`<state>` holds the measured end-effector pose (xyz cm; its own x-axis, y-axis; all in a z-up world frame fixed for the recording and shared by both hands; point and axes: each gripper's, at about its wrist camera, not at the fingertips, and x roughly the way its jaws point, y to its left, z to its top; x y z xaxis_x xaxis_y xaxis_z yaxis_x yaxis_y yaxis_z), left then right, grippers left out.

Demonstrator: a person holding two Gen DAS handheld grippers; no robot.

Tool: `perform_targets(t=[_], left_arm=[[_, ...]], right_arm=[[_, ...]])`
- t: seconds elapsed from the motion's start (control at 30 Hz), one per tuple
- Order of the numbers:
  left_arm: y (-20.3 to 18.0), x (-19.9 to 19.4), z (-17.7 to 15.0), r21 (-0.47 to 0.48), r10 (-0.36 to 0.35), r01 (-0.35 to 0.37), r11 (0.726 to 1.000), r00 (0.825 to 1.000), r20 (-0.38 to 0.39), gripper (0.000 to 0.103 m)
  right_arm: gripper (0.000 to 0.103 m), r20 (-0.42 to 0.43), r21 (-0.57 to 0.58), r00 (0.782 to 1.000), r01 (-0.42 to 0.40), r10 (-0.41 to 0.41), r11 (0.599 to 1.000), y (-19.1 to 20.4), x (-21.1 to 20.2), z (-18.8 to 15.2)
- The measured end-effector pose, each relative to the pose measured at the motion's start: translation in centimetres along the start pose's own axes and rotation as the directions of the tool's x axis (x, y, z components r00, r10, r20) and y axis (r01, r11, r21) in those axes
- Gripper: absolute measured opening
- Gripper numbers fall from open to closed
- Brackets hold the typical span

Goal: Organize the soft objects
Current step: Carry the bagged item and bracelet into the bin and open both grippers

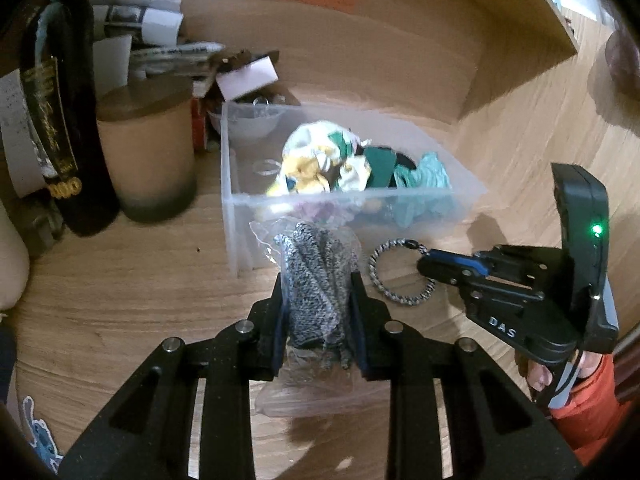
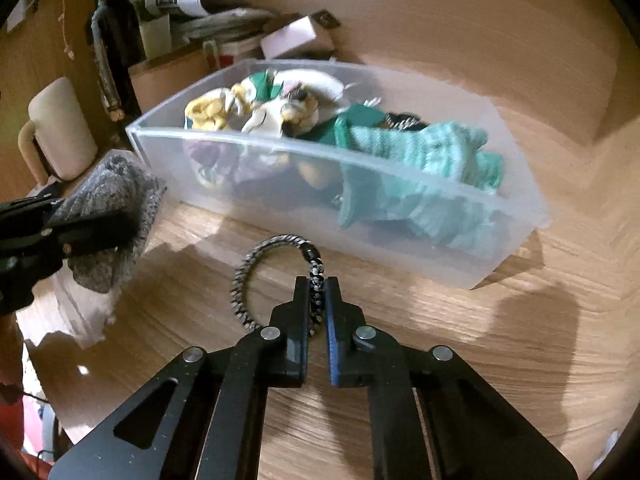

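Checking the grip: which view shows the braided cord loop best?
Right wrist view: the braided cord loop lies whole, pinched by the right hand-held gripper. Left wrist view shows it smaller, partly covered.

White capital letters "DAS" stand on the black body of the right gripper, seen at the right in the left wrist view. The tall dark glass bottle at the far left of the desk carries a gold-printed label, too blurred to read. The folded printed papers behind it are likewise illegible.
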<state>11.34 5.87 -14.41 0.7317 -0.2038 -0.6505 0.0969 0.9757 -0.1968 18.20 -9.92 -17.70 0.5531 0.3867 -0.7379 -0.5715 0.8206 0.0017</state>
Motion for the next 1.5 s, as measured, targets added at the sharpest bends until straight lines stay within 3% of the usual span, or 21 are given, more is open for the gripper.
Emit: perform_targets(t=[0.27,0.53,0.73,0.97,1.07,1.5], left_arm=[[-0.6,-2.6,3.2,0.018,0.028,-0.030,0.999,0.993,0.115,0.027],[-0.9,-3.6,7.0,0.021,0.059,-0.065,0.998,0.976,0.212,0.027],[-1.0,-3.0,9.3,0.033,0.084,-0.095,0.995,0.965,0.248,0.027],[0.0,0.0,11.5,0.020,0.114,-0.121,0.992,0.973,0.201,0.027],[0.4,1.5,12.0,0.011,0.121,-0.125,0.992,0.978,0.168,0.027],[1.9,7.9,12.0,-0.022,0.099,-0.099,0.995,0.995,-0.007,0.028]], right_arm=[[0.006,0.126,0.024,0.992,0.003,-0.006,1.000,-0.7,-4.5,0.6],[0.006,0.276,0.053,0.961,-0.002,-0.013,0.999,-2.0,-9.0,2.9],[0.006,0.363,0.071,0.931,0.006,-0.032,0.997,-2.7,-10.8,5.2],[0.007,0.408,0.080,0.911,0.030,-0.060,0.996,-3.1,-10.5,7.7],[0.007,0.396,0.081,0.915,0.042,-0.071,0.996,-3.1,-9.4,8.6],[0.007,0.215,0.125,0.975,0.035,-0.062,0.991,-5.5,-2.0,9.3]])
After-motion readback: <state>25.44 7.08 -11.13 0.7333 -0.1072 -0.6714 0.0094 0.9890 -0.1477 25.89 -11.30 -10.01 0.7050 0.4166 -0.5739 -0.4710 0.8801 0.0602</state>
